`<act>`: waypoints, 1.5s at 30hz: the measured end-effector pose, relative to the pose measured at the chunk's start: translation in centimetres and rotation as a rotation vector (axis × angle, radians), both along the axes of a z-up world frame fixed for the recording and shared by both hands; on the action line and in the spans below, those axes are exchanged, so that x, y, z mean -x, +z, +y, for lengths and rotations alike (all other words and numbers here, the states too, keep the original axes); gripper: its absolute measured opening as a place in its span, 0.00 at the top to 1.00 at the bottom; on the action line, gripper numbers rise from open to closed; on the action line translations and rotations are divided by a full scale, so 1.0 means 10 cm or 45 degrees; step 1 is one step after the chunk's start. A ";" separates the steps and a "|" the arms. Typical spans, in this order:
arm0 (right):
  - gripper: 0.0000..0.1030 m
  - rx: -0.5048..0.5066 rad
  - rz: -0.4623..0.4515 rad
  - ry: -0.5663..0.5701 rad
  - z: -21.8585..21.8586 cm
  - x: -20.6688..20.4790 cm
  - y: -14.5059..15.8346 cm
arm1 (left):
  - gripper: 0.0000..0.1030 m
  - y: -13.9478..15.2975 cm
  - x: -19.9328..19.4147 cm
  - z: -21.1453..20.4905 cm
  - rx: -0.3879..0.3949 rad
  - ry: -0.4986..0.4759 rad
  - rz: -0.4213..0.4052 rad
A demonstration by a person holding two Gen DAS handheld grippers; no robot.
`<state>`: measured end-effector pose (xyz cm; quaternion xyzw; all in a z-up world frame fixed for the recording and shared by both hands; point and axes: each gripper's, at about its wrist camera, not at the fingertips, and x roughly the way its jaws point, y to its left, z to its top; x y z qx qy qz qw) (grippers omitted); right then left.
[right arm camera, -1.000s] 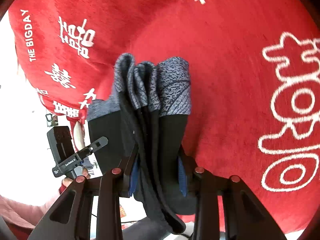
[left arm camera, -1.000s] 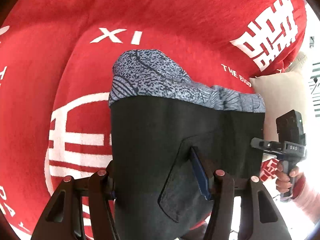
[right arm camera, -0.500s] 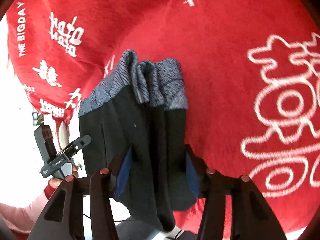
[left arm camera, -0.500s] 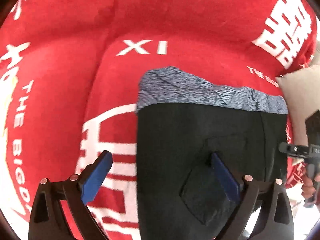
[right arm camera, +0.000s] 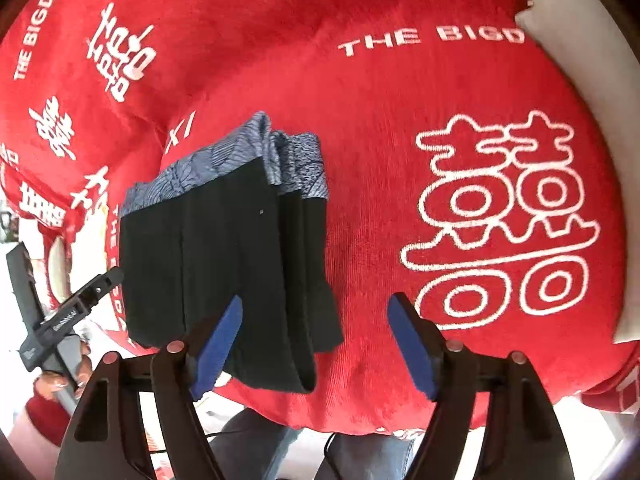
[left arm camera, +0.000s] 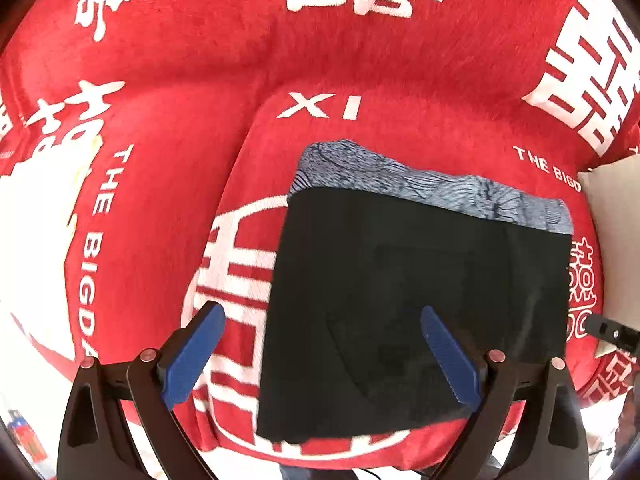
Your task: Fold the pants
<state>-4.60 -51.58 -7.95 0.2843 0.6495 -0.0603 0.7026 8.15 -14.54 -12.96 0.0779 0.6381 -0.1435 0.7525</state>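
The black pants (left arm camera: 420, 300) with a grey patterned waistband (left arm camera: 424, 184) lie folded into a flat rectangle on the red cushion (left arm camera: 248, 76). They also show in the right wrist view (right arm camera: 224, 256), with the fold layers stacked at their right edge. My left gripper (left arm camera: 322, 354) is open above the pants' near left part, holding nothing. My right gripper (right arm camera: 316, 340) is open over the pants' near right corner, holding nothing. The left gripper's handle (right arm camera: 60, 312) shows at the left of the right wrist view.
The red cover (right arm camera: 400, 92) carries white characters and lettering. A white pillow (right arm camera: 580, 40) lies at the far right, and shows in the left wrist view (left arm camera: 616, 232). The cushion's front edge (right arm camera: 360, 420) drops off just below the pants.
Both grippers have let go of the pants, opened wide and drawn back. The pants have dropped from hanging to lying flat on the cushion.
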 end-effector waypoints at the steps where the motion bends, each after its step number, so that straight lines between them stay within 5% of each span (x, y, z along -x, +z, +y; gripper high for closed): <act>1: 0.22 0.012 0.004 0.009 0.02 0.01 0.03 | 0.04 0.04 0.05 -0.01 -0.005 0.013 0.000; 18: 0.18 0.169 -0.022 0.085 0.84 0.12 0.58 | 0.04 0.60 0.72 -0.06 -0.098 -0.199 -0.026; 23: 0.00 0.295 -0.032 0.093 1.12 0.21 0.78 | 0.04 0.73 0.84 0.04 -0.110 -0.255 -0.064; 45: 0.00 0.441 -0.042 0.062 1.71 0.39 1.24 | 0.01 1.05 0.95 0.39 -0.036 -0.276 -0.106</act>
